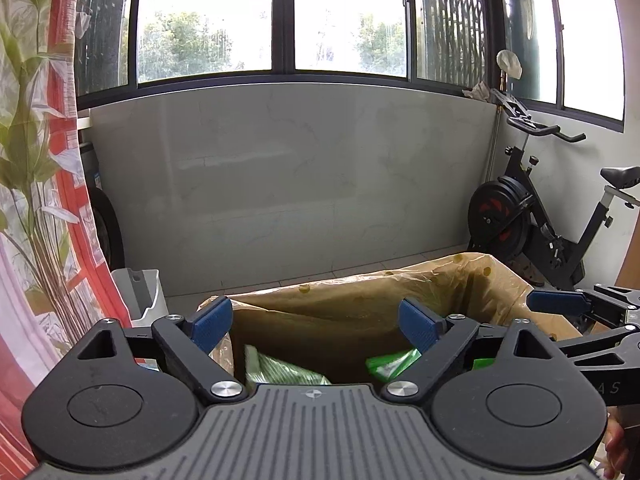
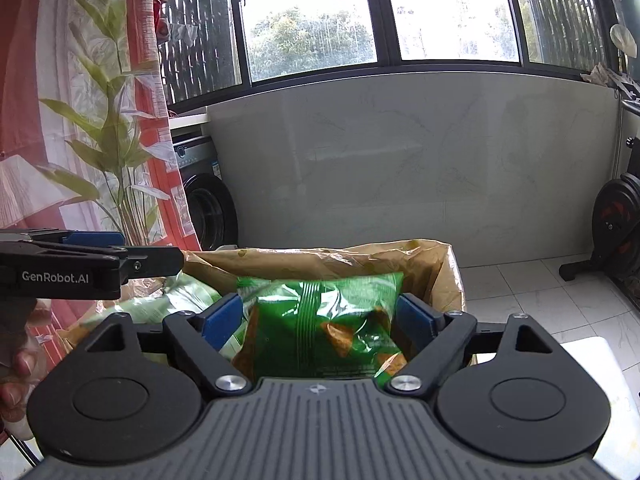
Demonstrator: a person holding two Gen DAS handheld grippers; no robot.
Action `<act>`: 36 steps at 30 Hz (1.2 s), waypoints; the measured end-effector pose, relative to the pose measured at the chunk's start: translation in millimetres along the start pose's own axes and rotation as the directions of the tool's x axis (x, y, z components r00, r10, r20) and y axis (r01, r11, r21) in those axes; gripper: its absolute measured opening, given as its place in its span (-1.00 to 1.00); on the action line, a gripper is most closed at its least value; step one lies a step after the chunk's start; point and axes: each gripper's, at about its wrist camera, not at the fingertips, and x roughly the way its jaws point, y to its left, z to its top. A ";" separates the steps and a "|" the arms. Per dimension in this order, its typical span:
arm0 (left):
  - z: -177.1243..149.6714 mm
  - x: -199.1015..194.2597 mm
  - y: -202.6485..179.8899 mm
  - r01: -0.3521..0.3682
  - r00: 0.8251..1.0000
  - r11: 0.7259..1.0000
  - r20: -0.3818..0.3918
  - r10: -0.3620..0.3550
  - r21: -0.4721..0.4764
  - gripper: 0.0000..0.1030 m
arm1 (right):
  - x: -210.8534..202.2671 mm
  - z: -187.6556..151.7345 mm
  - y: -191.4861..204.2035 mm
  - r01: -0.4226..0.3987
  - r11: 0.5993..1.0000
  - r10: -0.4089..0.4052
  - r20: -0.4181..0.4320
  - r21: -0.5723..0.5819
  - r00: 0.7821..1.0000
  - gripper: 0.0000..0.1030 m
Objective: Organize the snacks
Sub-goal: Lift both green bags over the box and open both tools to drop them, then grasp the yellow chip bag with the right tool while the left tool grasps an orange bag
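Note:
A brown-lined open box (image 2: 328, 258) stands just ahead of both grippers. My right gripper (image 2: 319, 320) has its blue pads either side of a green chip bag (image 2: 320, 320) that hangs over the box; the pads stand wide and do not seem to press on it. My left gripper (image 1: 315, 327) is open with nothing between its fingers, over the same box (image 1: 360, 304), where pale green packets (image 1: 280, 372) lie at the bottom. Each gripper shows in the other's view: the right gripper (image 1: 558, 302) at the right edge, the left gripper (image 2: 94, 240) at the left edge.
An exercise bike (image 1: 540, 216) stands at the right by the tiled wall. A red and white leaf-print curtain (image 1: 40, 160) hangs at the left, with a washing machine (image 2: 208, 208) and a white bin (image 1: 140, 296) behind it. A hand (image 2: 16, 368) holds the left gripper.

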 end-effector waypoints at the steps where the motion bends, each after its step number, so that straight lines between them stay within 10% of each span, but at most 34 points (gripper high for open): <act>1: 0.6 -1.6 -0.1 0.002 1.000 1.000 -0.001 -0.002 -0.003 0.78 | -1.4 -0.2 0.6 0.002 1.000 -0.002 0.004 -0.004 1.000 0.71; 20: -43.9 -109.0 35.2 -0.005 1.000 0.996 0.020 0.007 -0.092 0.78 | -82.8 -42.0 24.2 -0.054 0.997 0.053 0.022 0.054 0.998 0.71; 36: -135.7 -125.6 55.6 -0.091 0.993 0.965 -0.100 0.068 -0.246 0.75 | -43.6 -122.4 29.6 -0.123 0.975 0.162 -0.208 0.186 0.965 0.74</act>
